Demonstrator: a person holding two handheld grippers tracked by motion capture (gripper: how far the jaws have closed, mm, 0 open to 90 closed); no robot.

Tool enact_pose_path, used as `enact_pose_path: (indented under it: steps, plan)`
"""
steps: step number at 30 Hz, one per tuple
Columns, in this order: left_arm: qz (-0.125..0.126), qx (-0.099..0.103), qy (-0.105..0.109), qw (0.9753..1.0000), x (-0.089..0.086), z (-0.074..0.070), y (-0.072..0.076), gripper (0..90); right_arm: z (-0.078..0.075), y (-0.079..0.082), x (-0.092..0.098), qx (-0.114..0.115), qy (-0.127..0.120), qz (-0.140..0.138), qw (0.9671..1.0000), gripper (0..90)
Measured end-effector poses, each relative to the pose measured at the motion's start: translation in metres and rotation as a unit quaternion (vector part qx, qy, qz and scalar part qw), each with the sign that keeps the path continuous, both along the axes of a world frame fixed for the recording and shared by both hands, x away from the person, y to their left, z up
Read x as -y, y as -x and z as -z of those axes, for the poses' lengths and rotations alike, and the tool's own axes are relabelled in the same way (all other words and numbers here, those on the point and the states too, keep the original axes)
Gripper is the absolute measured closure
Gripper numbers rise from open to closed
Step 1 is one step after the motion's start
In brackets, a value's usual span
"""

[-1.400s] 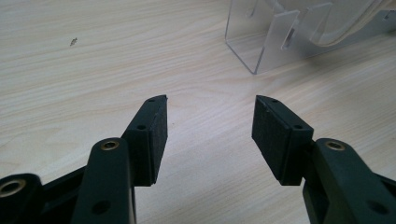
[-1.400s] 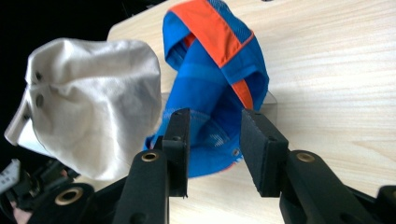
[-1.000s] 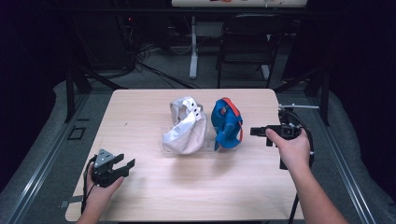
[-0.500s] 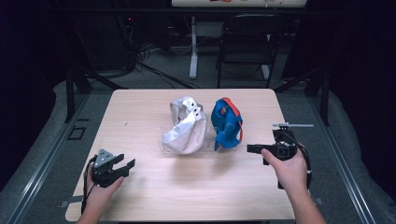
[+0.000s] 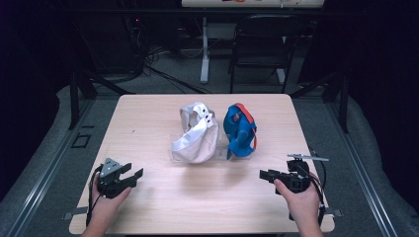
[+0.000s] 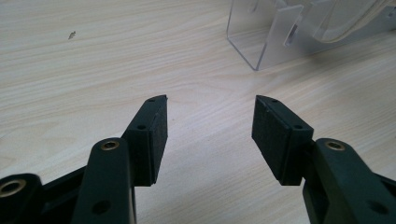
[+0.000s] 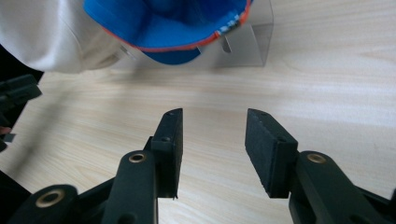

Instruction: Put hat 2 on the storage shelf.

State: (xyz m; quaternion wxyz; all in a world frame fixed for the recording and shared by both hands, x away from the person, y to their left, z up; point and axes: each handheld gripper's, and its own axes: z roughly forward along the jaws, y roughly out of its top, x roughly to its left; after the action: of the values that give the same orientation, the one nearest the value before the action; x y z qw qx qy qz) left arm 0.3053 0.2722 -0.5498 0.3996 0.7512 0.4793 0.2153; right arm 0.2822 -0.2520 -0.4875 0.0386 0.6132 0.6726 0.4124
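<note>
A white cap (image 5: 196, 134) and a blue cap with orange trim (image 5: 239, 129) rest side by side on a clear plastic stand (image 5: 175, 148) in the middle of the table. Near the front left corner my left gripper (image 5: 132, 176) is open, holding nothing, and it points toward the stand (image 6: 261, 44). My right gripper (image 5: 264, 175) lies low at the front right, open with nothing between its jaws, and it points left. Just ahead of its jaws in the right gripper view hang the blue cap (image 7: 168, 23) and the white cap (image 7: 44, 35).
The light wooden table (image 5: 148, 113) has bare room on all sides of the stand. Behind it stand a chair (image 5: 259, 47) and a table leg (image 5: 204, 49) on a dark floor with cables. My left gripper (image 7: 16, 95) shows at the left edge of the right gripper view.
My right gripper has drawn back from beside the blue cap toward the table's front right and dropped lower. The left gripper has stayed put.
</note>
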Motion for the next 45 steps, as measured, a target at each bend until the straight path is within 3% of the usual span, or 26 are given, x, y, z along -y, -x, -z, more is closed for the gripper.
enact_pose_path:
  steps: [6, 8, 9, 11, 20, 30, 36, 38, 42, 45]
  plan:
    - [0.000, 0.000, 0.000, 1.0000, 0.000, 0.001, 0.000, 46.1, 0.016, 0.006, 0.001, -0.008, -0.001, 0.003, 1.0000, 56.1]
    - [0.000, 0.001, 0.002, 1.0000, 0.001, 0.001, 0.000, 46.1, 0.020, 0.009, 0.001, 0.004, 0.005, 0.005, 1.0000, 56.2]
    - [0.001, 0.002, 0.001, 1.0000, 0.001, 0.001, 0.000, 46.1, 0.023, 0.011, 0.000, 0.023, 0.016, 0.009, 0.9996, 56.1]
    - [0.001, 0.002, 0.000, 1.0000, 0.001, 0.001, 0.000, 46.1, 0.026, 0.014, -0.001, 0.030, 0.018, 0.009, 0.9994, 56.0]
    - [0.007, -0.002, -0.002, 1.0000, 0.003, 0.002, -0.001, 46.1, 0.042, 0.016, -0.009, 0.040, 0.025, 0.003, 0.9989, 53.9]
    - [0.013, -0.001, -0.004, 0.9999, 0.007, 0.004, -0.001, 46.1, 0.058, 0.014, -0.020, 0.033, 0.024, -0.012, 0.9991, 54.0]
    - [0.015, -0.005, -0.005, 0.9999, 0.008, 0.006, -0.002, 46.1, 0.062, 0.015, -0.028, 0.033, 0.031, -0.026, 0.9986, 53.3]
    - [0.016, -0.005, -0.005, 0.9998, 0.009, 0.006, -0.001, 46.1, 0.062, 0.015, -0.031, 0.035, 0.045, -0.037, 0.9977, 53.2]
    - [0.019, -0.006, -0.006, 0.9998, 0.010, 0.006, -0.001, 46.1, 0.062, 0.015, -0.033, 0.041, 0.037, -0.037, 0.9978, 53.1]
    - [0.021, -0.006, -0.007, 0.9997, 0.010, 0.006, -0.001, 46.1, 0.063, 0.014, -0.031, 0.030, 0.031, -0.037, 0.9984, 53.1]
